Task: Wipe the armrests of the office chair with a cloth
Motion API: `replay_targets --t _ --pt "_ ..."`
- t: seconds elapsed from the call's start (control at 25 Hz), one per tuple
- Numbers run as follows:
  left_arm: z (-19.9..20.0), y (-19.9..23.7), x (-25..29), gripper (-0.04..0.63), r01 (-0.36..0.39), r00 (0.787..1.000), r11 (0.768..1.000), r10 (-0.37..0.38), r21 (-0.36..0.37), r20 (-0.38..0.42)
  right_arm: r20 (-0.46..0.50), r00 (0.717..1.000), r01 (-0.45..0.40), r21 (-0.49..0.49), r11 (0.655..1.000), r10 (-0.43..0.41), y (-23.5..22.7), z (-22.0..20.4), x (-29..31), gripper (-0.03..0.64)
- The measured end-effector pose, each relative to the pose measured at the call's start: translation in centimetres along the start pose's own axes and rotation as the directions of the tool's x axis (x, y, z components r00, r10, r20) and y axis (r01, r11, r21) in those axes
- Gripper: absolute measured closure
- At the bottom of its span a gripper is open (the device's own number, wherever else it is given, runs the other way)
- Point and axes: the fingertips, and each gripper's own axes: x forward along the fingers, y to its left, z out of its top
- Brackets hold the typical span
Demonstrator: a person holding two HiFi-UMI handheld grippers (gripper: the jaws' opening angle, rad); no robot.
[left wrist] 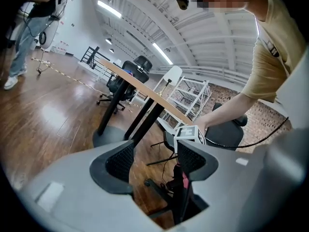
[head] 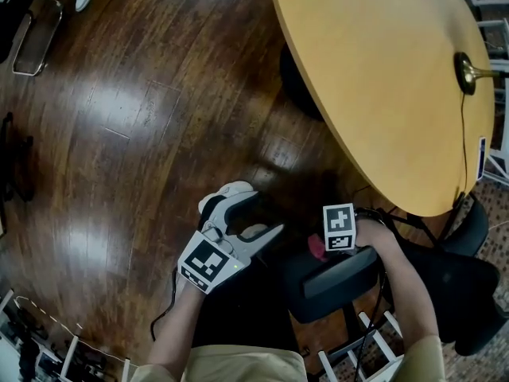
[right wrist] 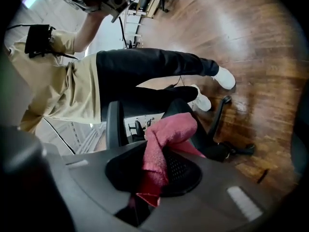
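My right gripper (head: 326,251) is shut on a pink cloth (head: 316,246) right at the near end of the office chair's dark armrest (head: 343,273). The right gripper view shows that cloth (right wrist: 164,146) bunched and hanging between the two dark pads (right wrist: 181,170). Left of the armrest, my left gripper (head: 266,213) hovers over the floor with its jaws apart and nothing between them. Through the gap in the left gripper view I see the cloth (left wrist: 184,180) and the right gripper's marker cube (left wrist: 189,133).
A round yellow table (head: 382,78) fills the upper right, with its dark base (head: 298,82) on the wooden floor (head: 143,118). The black chair's seat (head: 453,281) lies right of the armrest. White shelving (head: 362,356) stands at the bottom. My legs and white shoes (right wrist: 224,77) show in the right gripper view.
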Motion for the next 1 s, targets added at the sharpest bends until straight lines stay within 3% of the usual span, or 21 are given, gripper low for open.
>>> replay_targets --t 0.12,0.36,0.44,0.56,0.64,0.8,1.0 --pt "0.0 -0.2 0.0 0.328 0.007 1.0 1.0 -0.007 0.0 0.001 0.014 0.999 0.036 0.035 0.999 -0.036 -1.2 0.0 1.9 0.571" --pt "0.0 0.2 -0.5 0.328 0.006 1.0 1.0 -0.006 0.01 -0.001 -0.009 0.977 0.215 0.022 0.976 -0.215 -4.1 0.2 2.7 0.568" --pt "0.3 0.3 -0.6 0.328 -0.002 1.0 1.0 0.002 0.005 0.007 -0.015 0.955 0.298 0.029 0.954 -0.298 -6.5 -0.3 2.4 0.568" --pt "0.0 0.2 -0.4 0.328 -0.005 1.0 1.0 0.005 0.003 0.002 -0.05 0.9 0.435 0.05 0.899 -0.433 -11.1 -1.4 2.6 0.568" --pt "-0.6 0.0 -0.2 0.328 -0.001 1.0 1.0 0.001 0.005 -0.012 -0.055 0.874 0.486 0.098 0.868 -0.483 -13.9 -1.7 3.2 0.568" --pt "-1.5 -0.5 -0.4 0.328 0.021 0.998 1.0 -0.02 0.02 -0.062 -0.019 0.892 0.441 0.256 0.86 -0.452 -16.7 -1.7 4.9 0.566" --pt "-1.8 -0.8 -1.0 0.328 0.019 0.997 0.999 -0.017 0.036 -0.077 0.009 0.904 0.418 0.202 0.886 -0.428 -14.0 -0.2 2.7 0.565"
